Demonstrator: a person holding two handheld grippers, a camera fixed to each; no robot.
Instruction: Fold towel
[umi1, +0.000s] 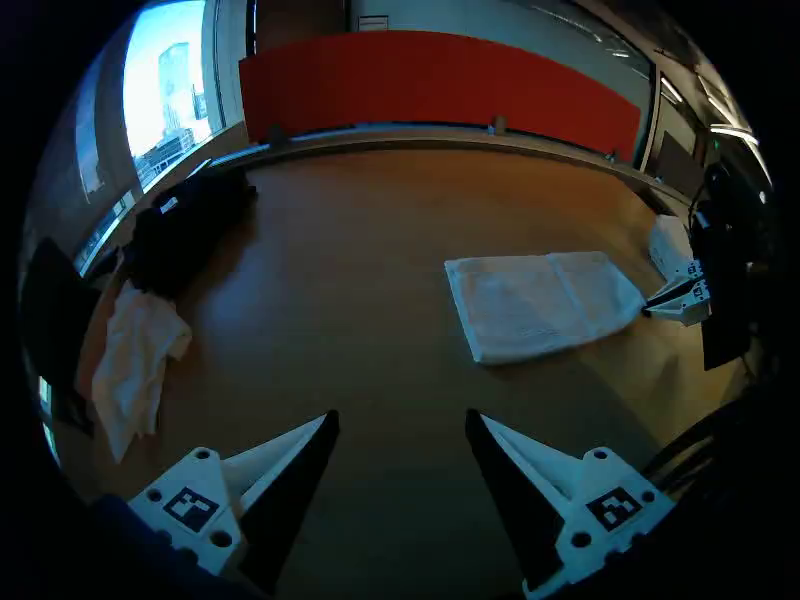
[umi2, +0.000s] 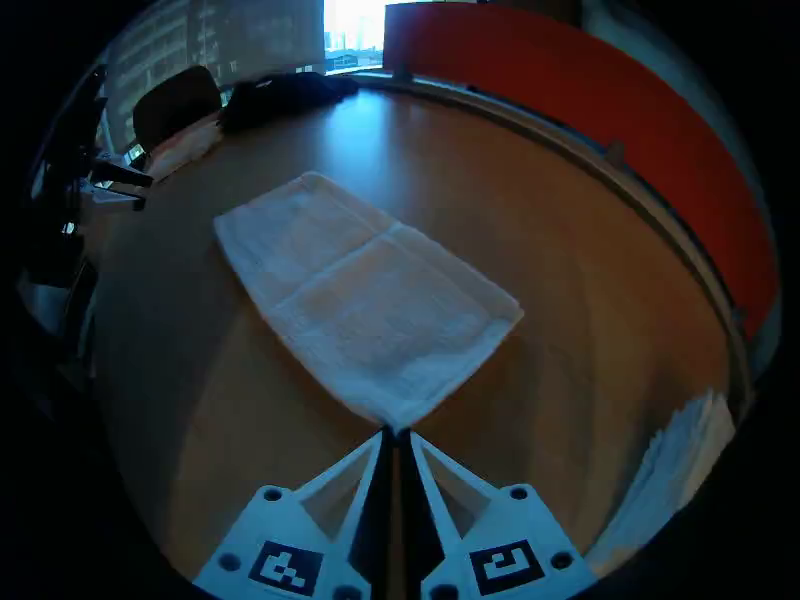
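Note:
A white towel (umi1: 540, 300) lies folded flat on the wooden table (umi1: 350, 300), right of centre in the left gripper view. My left gripper (umi1: 400, 420) hovers open over bare wood, well short of it, with nothing between its fingers. In the right gripper view the towel (umi2: 360, 290) stretches away from me, its near corner at my fingertips. My right gripper (umi2: 396, 435) is shut, pinching that corner. From the left gripper view, the right gripper (umi1: 650, 308) sits at the towel's right corner. The left gripper (umi2: 146, 192) appears small at the far left of the right gripper view.
A crumpled white cloth (umi1: 135, 360) hangs at the table's left edge beside a black bag (umi1: 185, 230). A stack of white towels (umi2: 670, 480) sits near my right gripper. A red partition (umi1: 440, 85) runs along the far edge. A dark chair (umi2: 175, 100) stands by the window.

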